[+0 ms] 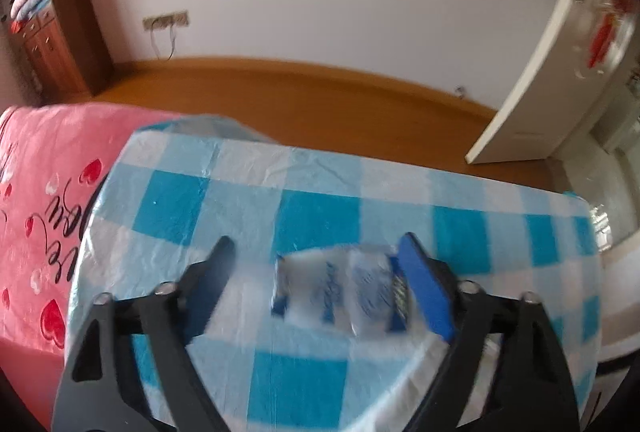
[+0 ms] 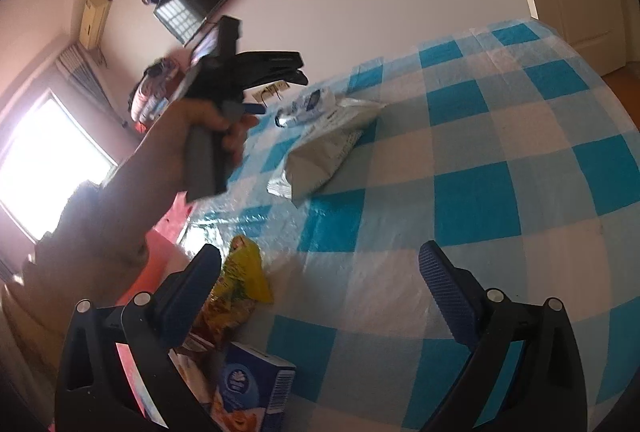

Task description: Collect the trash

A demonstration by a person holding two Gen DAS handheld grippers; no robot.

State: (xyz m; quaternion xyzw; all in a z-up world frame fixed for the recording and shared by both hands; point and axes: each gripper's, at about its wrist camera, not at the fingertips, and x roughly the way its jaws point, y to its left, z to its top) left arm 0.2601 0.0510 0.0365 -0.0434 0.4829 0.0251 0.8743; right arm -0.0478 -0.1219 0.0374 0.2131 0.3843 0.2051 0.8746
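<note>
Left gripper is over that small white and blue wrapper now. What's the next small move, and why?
Probably close the left gripper the rest of the way. The wrapper lies between its fingers on the checked tablecloth, against one pad, with a gap at the other.

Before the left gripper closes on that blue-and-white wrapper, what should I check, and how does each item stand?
1. Blue-and-white wrapper lies between the left gripper fingers: ok.
2. Both fingers touching the wrapper: not ok. The right-hand finger is against it; the other finger stands apart.
3. Wrapper free of other trash: ok in the left wrist view; in the right wrist view it lies beside the silver bag, contact cannot tell.
4. Checked tablecloth clear of the fingers: cannot tell, blurred.
5. Right gripper empty and open: ok.
6. Yellow snack packet and blue carton not yet collected: ok.
</note>
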